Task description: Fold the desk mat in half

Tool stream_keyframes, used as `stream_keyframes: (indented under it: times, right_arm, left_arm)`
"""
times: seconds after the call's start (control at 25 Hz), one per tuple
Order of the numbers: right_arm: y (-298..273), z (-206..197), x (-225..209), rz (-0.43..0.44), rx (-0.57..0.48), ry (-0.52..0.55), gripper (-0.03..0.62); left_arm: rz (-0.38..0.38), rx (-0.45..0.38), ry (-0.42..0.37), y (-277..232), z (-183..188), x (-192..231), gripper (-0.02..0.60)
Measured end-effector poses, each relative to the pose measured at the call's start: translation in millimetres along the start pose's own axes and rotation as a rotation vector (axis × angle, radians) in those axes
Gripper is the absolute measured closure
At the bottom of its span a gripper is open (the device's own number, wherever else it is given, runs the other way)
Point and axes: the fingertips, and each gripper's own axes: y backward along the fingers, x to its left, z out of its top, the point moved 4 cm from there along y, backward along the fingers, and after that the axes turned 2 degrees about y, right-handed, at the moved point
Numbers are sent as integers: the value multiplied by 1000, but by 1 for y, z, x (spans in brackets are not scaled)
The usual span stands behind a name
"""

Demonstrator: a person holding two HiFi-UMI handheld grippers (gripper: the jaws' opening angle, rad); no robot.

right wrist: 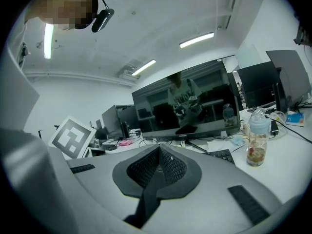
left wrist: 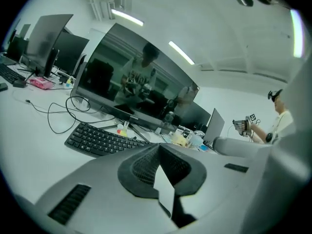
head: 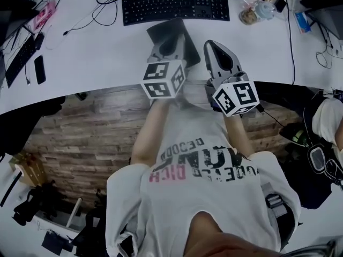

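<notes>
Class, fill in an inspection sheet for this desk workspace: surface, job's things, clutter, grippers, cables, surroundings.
Surface: white desk with a curved front edge.
Job's things: dark desk mat, held at the gripper tips on the near side of the keyboard.
Clutter: keyboard, dark phone, clear bottle.
Grippers: left gripper and right gripper are both shut, with a thin edge of the desk mat between the pads.
Cables: black cables loop left of the keyboard.
Surroundings: dark monitor, wood-pattern floor, another person further along the desk.
</notes>
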Motion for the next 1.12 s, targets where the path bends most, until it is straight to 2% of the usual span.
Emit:
stream_keyframes:
  times: [0.28, 0.56, 1.12]
  right_arm:
    - [-7, 16, 18, -18, -31, 18, 597]
    - [-19, 26, 48, -41, -49, 21, 597]
    - [-28, 41, 86, -44, -83, 41, 597]
  left_arm:
    - [-42, -86, -60, 22, 40, 5, 580]
    - [-91, -129, -105, 45, 74, 16, 580]
    - [-117, -198, -145, 88, 108, 31, 580]
